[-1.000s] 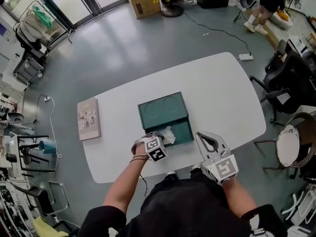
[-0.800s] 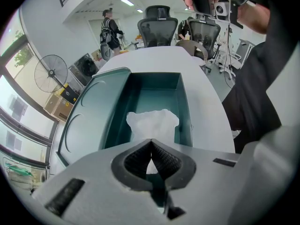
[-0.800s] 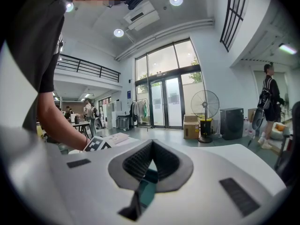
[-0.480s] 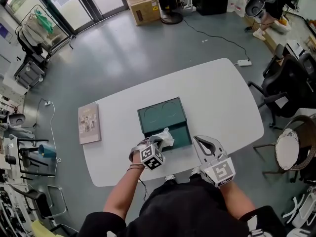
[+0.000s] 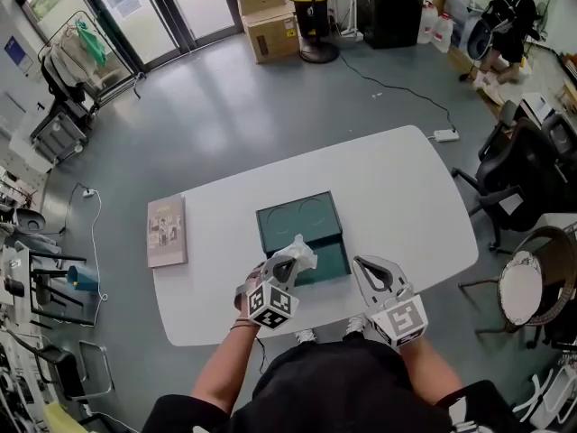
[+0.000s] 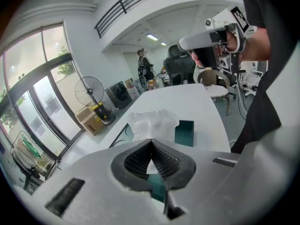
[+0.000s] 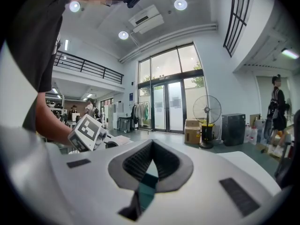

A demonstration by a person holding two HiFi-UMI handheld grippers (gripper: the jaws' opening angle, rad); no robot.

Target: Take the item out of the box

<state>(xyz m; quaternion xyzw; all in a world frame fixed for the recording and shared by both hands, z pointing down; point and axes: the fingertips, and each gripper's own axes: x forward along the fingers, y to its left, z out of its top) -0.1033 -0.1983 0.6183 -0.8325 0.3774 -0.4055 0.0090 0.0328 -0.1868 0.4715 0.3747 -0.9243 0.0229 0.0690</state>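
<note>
An open dark green box lies on the white table, its tray half nearest me. My left gripper is shut on a crumpled white plastic-wrapped item, held just above the tray's front left part. In the left gripper view the white item bulges out past the closed left gripper, with the green box below it. My right gripper hovers to the right of the box near the table's front edge, shut and holding nothing. In the right gripper view the right gripper has its tips touching.
A beige booklet lies on the table's left end. Black office chairs and a round stool stand to the right of the table. A cardboard box and a floor fan stand far behind on the grey floor.
The left gripper has closed on the white item and lifted it up and slightly toward me, out of the box tray. The right gripper has kept its place beside the box.
</note>
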